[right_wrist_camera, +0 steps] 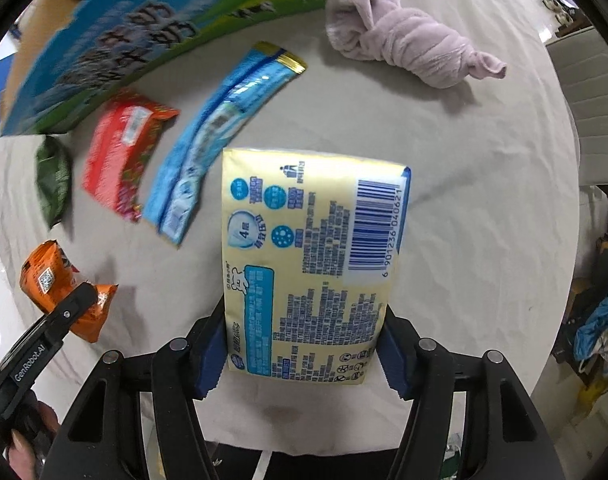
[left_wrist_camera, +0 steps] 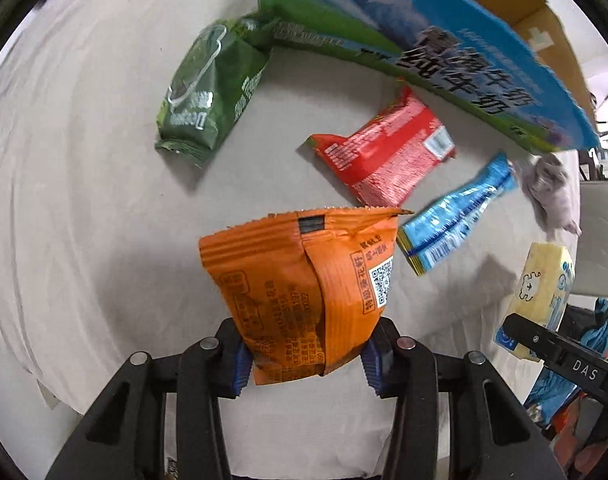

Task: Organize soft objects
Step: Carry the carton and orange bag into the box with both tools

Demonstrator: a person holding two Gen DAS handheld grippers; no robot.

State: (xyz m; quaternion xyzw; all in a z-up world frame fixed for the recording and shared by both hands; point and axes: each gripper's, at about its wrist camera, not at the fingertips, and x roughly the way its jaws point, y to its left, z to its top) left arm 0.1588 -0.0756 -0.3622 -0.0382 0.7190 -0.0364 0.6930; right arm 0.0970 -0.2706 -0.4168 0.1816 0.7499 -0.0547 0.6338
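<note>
Left tongs (left_wrist_camera: 306,364) pinching orange packet (left_wrist_camera: 304,280), right tongs (right_wrist_camera: 304,356) pinching yellow tissue pack (right_wrist_camera: 312,264); carry both level into far carton (left_wrist_camera: 444,40), grips firm.

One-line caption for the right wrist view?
Right gripper clamps a yellow tissue pack above the cloth-covered table, snack packets lying beyond.

Beige cloth-covered table (right_wrist_camera: 484,184); blue-green printed carton (left_wrist_camera: 444,52) at far edge; blue cloth heap (right_wrist_camera: 600,320) beside table.
</note>
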